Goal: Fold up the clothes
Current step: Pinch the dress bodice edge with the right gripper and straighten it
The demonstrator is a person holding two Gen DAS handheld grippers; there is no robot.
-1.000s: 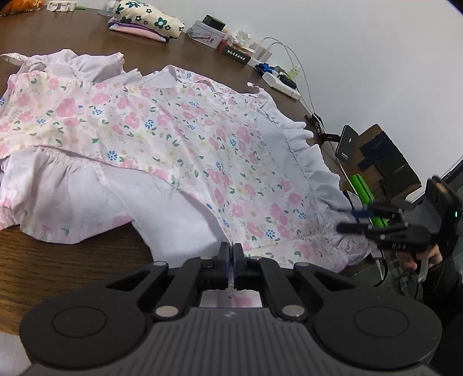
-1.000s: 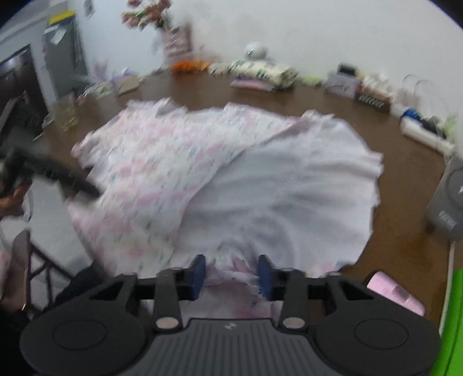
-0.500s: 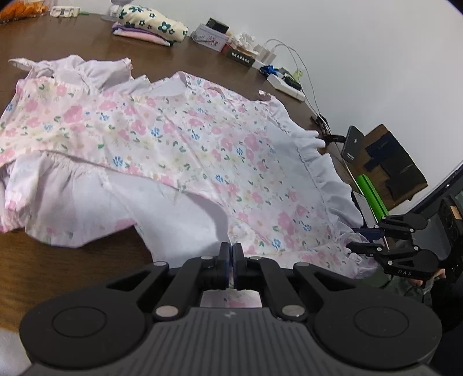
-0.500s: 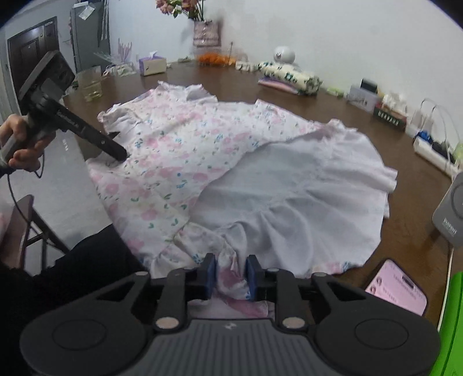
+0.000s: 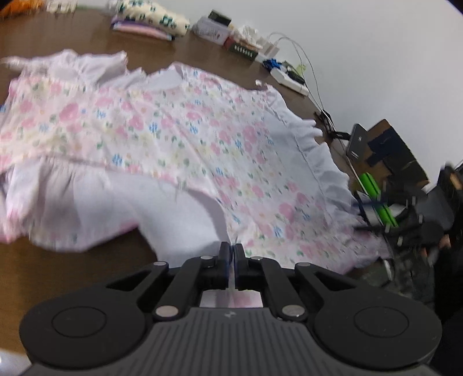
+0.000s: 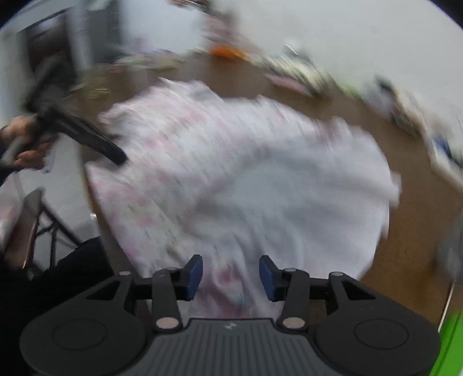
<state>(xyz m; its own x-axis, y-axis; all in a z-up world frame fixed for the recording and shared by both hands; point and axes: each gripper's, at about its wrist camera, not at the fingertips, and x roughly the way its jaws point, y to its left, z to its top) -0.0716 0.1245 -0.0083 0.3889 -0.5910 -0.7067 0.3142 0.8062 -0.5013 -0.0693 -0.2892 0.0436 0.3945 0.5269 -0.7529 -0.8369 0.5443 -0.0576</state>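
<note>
Left tool (image 5: 231, 254) clamps floral dress (image 5: 179, 138) hem; right tool (image 6: 231, 273) opening, hem between pads; folded clothes (image 5: 150, 20) beyond.

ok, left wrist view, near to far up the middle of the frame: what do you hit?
left gripper, shut on the hem of the floral dress → the dress spread over the wooden table → folded clothes and small boxes along the far edge → white wall.
</note>
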